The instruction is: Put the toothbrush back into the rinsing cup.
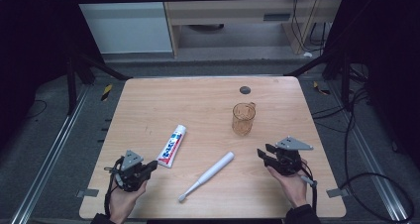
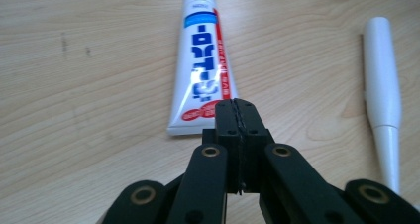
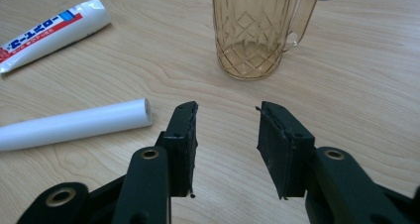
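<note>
Toothbrush [image 1: 207, 176] lies mid-bench between your grippers, so your right gripper [image 3: 225, 135] (jaws apart) sits ready beside its handle, while your left gripper [image 2: 236, 116], jaws together, faces the toothpaste [image 2: 203, 60].

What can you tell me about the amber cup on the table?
The amber cup is see-through, glass or plastic by its look, with a cut diamond pattern around its lower wall and one handle on its side. It stands upright and looks empty, on the right half of the wooden table, beyond the open jaws of the right gripper. Nothing touches it but the tabletop.
</note>
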The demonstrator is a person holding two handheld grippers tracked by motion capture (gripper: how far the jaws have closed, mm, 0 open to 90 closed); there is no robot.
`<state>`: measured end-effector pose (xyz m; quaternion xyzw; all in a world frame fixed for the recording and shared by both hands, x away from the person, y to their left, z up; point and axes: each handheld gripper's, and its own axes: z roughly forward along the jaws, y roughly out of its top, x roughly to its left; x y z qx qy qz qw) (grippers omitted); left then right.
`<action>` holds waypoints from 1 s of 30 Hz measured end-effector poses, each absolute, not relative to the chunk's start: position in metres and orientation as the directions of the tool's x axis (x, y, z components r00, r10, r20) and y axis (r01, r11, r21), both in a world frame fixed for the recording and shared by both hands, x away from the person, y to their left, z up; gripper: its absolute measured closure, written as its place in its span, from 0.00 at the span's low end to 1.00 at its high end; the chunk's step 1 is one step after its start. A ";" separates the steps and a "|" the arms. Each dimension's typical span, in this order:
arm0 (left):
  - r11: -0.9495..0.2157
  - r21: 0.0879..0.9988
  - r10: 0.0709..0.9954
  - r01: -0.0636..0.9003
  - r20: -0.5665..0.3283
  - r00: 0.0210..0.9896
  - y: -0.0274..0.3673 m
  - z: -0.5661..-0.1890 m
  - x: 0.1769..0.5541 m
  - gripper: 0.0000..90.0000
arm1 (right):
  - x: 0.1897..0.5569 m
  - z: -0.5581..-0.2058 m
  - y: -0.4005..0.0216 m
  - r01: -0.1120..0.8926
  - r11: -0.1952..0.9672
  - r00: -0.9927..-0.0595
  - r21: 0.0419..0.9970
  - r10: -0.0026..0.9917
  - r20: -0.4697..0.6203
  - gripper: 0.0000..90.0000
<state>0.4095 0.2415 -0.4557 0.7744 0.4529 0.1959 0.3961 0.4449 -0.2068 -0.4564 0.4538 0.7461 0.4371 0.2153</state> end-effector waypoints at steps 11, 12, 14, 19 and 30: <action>-0.358 0.764 0.786 0.537 -0.064 0.615 0.207 -0.462 0.402 0.99 | 0.454 -0.458 -0.189 0.491 0.218 -0.527 0.843 0.845 0.089 0.66; -0.369 0.760 0.777 0.536 -0.064 0.626 0.204 -0.462 0.401 0.99 | 0.454 -0.458 -0.189 0.491 0.218 -0.527 0.843 0.845 0.089 0.66; -0.383 0.754 0.764 0.534 -0.066 0.642 0.198 -0.463 0.400 0.99 | 0.456 -0.459 -0.186 0.491 0.220 -0.532 0.843 0.842 0.091 0.67; -0.410 0.744 0.738 0.528 -0.069 0.671 0.186 -0.466 0.396 0.99 | 0.461 -0.461 -0.177 0.496 0.220 -0.542 0.840 0.834 0.101 0.67; -0.454 0.723 0.693 0.521 -0.081 0.716 0.164 -0.471 0.392 1.00 | 0.471 -0.466 -0.158 0.499 0.227 -0.567 0.836 0.815 0.117 0.68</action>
